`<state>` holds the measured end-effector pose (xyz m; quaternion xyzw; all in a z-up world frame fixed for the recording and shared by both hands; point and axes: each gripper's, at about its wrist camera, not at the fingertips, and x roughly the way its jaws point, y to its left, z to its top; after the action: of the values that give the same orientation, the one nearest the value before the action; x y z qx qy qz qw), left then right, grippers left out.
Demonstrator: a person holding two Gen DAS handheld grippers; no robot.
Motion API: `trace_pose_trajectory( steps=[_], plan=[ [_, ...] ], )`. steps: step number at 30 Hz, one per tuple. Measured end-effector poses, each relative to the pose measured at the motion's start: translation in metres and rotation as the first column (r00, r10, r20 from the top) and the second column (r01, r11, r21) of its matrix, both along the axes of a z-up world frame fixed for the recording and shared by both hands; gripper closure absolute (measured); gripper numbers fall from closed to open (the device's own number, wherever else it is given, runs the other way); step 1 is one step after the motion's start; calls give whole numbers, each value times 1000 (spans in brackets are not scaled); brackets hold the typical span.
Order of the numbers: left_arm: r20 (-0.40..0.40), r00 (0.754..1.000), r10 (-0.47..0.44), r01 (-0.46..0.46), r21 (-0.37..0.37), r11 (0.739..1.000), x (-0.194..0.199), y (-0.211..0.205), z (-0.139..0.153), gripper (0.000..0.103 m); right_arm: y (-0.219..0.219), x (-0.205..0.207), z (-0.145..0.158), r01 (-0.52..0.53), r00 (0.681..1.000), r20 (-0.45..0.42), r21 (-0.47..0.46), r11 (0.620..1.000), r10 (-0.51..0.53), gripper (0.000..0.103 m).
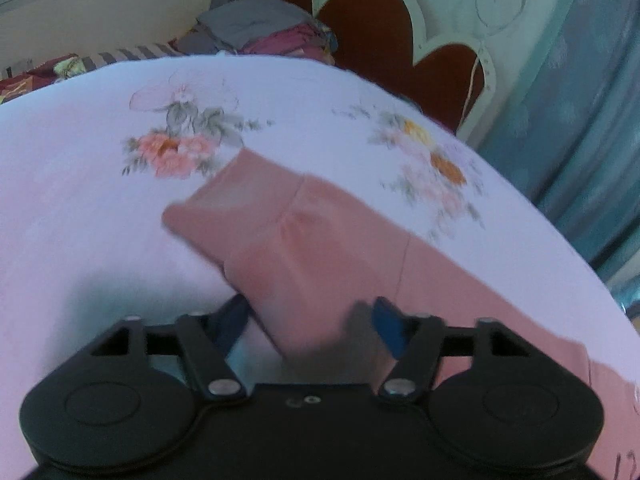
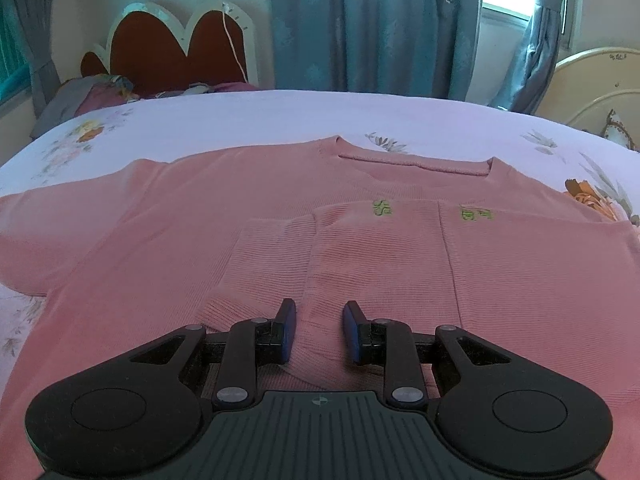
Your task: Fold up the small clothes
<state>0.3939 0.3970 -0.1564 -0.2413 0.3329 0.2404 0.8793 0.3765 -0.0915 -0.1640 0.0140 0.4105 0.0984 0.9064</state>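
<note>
Lying flat on bed [image 2: 280, 116], jumper [image 2: 168, 216] awaiting folds. Left gripper [image 1: 312, 320] hanging unclenched astride unfolded sleeve [image 1: 280, 232], likely lining up grab. Right gripper [image 2: 319, 330] hovering part-open, empty, above folded-in sleeve [image 2: 280, 264] ahead.

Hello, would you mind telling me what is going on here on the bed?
A person with a gripper in each hand is folding a pink sweater spread on a floral bedsheet. One sleeve is already folded across the chest. The right gripper hovers over it, jaws apart, gripping nothing. The left gripper straddles the other sleeve, which lies stretched out, not yet clamped.
</note>
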Motion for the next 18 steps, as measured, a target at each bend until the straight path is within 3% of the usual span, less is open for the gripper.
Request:
trace_pose_trajectory(
  steps=[2,6,9,13,18],
  plan=[
    [18,999,36,-36,4,999,3,8,-4,74,0,0,-1,3,1000,2,3,1000,-3,77],
    [48,996,73,-73,-5,997,2,14,-6,96,-1,-2,-1,5,1000,5,7,1000,-5,76],
    [98,995,35,-37,18,999,-2,2,5,97,-3,-1,0,1,1000,3,13,1000,-1,76],
    [181,975,-127,114,81,990,-4,-44,40,97,-7,-2,6,12,1000,21,27,1000,-13,76],
    [251,890,-382,359,131,924,1,-134,79,97,-18,4,5,22,1000,-15,78,997,-21,76]
  ],
)
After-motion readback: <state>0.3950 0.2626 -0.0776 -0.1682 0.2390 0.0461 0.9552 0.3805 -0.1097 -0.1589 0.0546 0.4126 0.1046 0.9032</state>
